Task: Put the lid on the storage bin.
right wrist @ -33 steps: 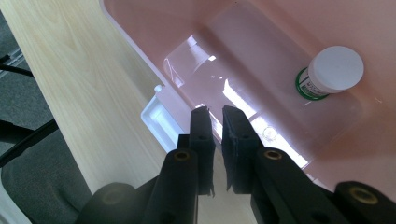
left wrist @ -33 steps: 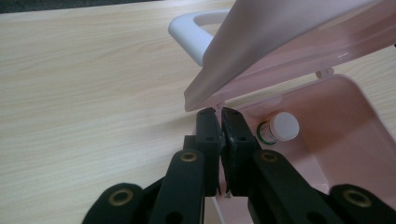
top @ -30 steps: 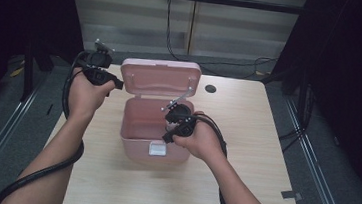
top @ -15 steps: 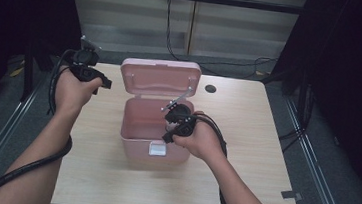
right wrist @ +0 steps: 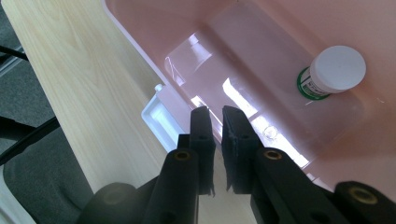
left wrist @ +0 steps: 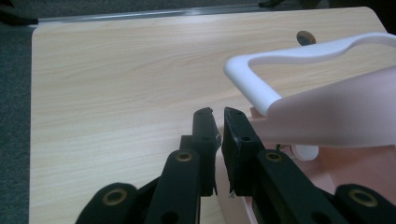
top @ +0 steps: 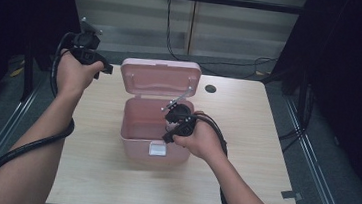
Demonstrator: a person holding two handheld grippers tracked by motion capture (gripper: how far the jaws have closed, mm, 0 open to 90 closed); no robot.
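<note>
While right hand-held gripper (top: 173, 115) hovers over box (top: 139, 128), left hand-held gripper (top: 103, 67) apparently raised.

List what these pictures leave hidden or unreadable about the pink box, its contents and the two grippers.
- Bottle label: right gripper view, too small and turned away to read.
- Pink box interior: high view, the right gripper and hand cover part of it.
- Box lid's outer face and white handle: left gripper view, cut off by the right edge.
- Left gripper jaws: high view, too small and dark to make out.
</note>
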